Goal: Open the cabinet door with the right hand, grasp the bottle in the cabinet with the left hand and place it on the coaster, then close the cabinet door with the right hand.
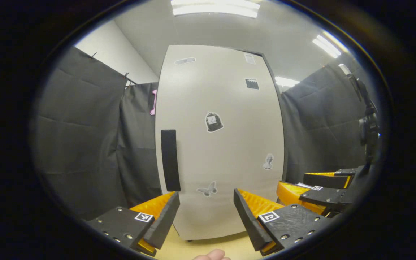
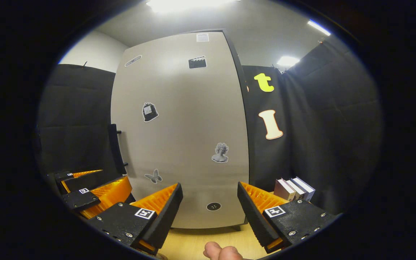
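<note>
- Straight ahead of you stands the door, shut, with its dark handle on the left edge.
- It looks like a stiff, light panel; you should take the handle, the only raised hold, near its middle.
- Your right gripper is spread wide and empty, well short of the handle.
- Your left gripper is likewise parted, holding nothing.
- The bottle is hidden behind the door, and I cannot make out the coaster; books stand at the right.
</note>
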Available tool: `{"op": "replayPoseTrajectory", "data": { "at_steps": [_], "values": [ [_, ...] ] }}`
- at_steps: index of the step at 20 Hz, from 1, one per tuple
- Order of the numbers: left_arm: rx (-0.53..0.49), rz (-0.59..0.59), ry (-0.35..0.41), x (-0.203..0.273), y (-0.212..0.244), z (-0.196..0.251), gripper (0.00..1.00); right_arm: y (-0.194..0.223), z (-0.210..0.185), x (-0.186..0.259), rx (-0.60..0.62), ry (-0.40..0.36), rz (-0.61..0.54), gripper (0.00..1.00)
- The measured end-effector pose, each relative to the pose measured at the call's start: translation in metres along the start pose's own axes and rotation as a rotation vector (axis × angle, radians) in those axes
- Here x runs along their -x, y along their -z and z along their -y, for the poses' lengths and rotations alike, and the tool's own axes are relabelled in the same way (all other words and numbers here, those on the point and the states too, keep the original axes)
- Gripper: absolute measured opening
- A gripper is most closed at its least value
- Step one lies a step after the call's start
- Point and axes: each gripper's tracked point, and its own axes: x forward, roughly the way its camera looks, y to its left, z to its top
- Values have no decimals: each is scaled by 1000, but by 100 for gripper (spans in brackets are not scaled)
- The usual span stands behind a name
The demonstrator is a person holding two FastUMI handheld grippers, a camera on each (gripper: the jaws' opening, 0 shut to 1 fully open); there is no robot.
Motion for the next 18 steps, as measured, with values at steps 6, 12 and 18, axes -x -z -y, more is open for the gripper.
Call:
{"op": "replayPoseTrajectory", "data": {
  "at_steps": [6,12,18],
  "values": [
    [5,0,-10,0,1,-2,86,0,-1,5,5,0,5,94],
    [7,7,-14,1,1,-3,86,-1,-5,5,0,4,7,94],
    [19,5,-17,2,1,-5,86,-1,-9,4,4,6,6,91]
  ]
}}
